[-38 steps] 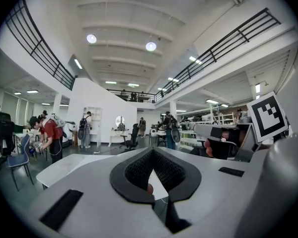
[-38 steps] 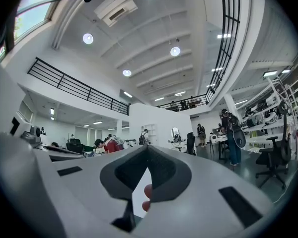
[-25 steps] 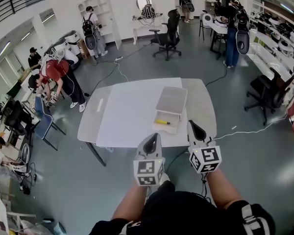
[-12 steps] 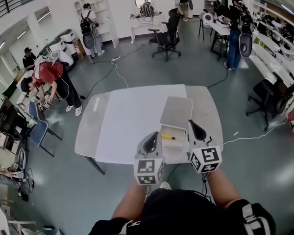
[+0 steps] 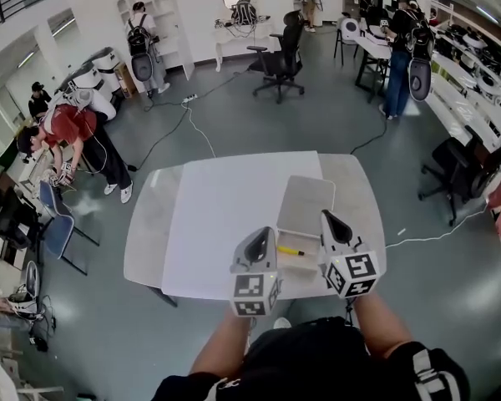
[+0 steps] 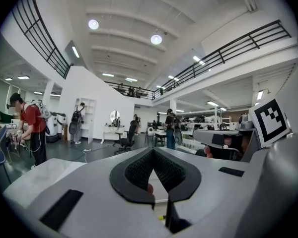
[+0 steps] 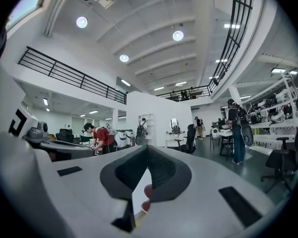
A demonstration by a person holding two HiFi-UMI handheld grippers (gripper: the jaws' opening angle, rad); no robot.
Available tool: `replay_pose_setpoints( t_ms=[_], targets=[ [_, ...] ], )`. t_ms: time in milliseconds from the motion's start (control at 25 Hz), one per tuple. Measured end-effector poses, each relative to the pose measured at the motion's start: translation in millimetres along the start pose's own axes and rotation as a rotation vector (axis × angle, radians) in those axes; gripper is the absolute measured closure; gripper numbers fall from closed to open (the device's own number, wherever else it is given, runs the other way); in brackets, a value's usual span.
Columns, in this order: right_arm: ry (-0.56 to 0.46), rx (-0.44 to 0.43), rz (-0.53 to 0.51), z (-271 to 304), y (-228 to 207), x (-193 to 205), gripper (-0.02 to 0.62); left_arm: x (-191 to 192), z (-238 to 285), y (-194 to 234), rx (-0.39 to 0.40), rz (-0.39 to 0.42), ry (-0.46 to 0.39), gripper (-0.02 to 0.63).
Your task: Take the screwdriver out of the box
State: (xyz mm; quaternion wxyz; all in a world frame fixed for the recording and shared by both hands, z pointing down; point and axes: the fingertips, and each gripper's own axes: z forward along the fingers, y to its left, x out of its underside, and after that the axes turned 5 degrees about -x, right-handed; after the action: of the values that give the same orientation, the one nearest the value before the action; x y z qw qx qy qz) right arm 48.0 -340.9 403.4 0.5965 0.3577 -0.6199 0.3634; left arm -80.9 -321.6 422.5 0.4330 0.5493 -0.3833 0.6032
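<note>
A shallow white box lies open near the front edge of the white table, its lid folded back away from me. A yellow-handled screwdriver rests inside it. In the head view my left gripper hovers just left of the box and my right gripper just right of it, both pointing forward and level. Each one's jaws are together with nothing between them. A sliver of yellow screwdriver shows below the left gripper in its own view. The right gripper looks across the table.
Black office chairs stand beyond the table and at the right. White cables trail over the grey floor. Several people work around the room, one bending at the left. Desks line the right wall.
The table and box have drawn nearer in the head view. Both grippers, earlier short of the table's edge, now flank the box. Their jaws stay together.
</note>
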Motion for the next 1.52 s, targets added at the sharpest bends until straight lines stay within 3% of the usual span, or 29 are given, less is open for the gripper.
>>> replay_pose_setpoints(
  t_ms=[360,760,1120,1520],
  targets=[
    [0.072,-0.069,0.017,16.7,-10.1,23.5,0.583,16.8,13.9,4.6,-0.030,-0.022,0.039,0.600],
    [0.149,-0.134,-0.074,20.6,-16.8,46.9,0.583,20.5,22.7,-2.9,-0.076,-0.032,0.053,0.600],
    [0.365,-0.270,-0.156,32.8,-11.9,103.3,0.583,22.3,23.8,-2.9,-0.132,-0.035,0.056,0.600],
    [0.527,-0.404,-0.219,43.4,9.7,153.7,0.581,25.1,9.2,20.2,-0.223,-0.052,0.073,0.600]
  ],
)
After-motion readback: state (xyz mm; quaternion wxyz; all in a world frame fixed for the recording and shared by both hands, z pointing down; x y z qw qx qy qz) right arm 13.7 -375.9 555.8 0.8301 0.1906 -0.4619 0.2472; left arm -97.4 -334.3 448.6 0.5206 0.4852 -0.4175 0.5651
